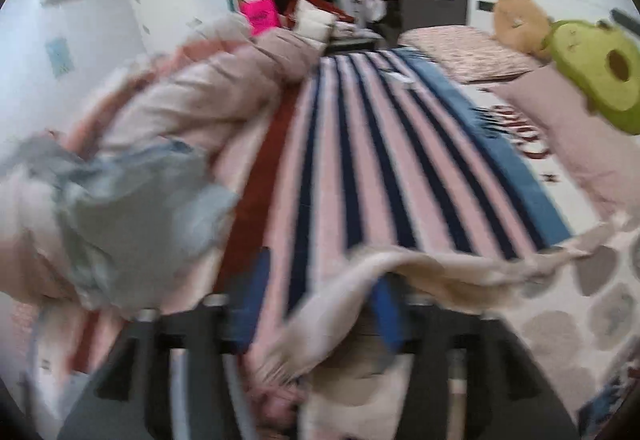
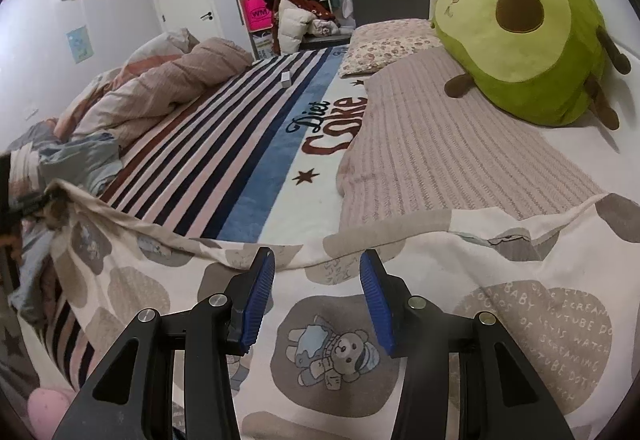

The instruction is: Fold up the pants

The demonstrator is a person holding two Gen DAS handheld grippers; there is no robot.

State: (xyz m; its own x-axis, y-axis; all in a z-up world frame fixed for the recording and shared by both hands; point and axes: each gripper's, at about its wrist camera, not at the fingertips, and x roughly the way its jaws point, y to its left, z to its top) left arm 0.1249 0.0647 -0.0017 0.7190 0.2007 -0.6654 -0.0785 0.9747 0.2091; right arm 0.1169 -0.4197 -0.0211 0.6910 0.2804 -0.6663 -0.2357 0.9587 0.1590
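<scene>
Striped blanket (image 2: pixel 224 159), pants (image 2: pixel 332 340) edge across

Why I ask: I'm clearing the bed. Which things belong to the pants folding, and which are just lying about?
In the job: bear-print pants; left gripper, pinching their edge; right gripper, jaws open above them.

Lying about: avocado plush; floral pillow; knitted throw; striped blanket; rumpled quilt.
</scene>
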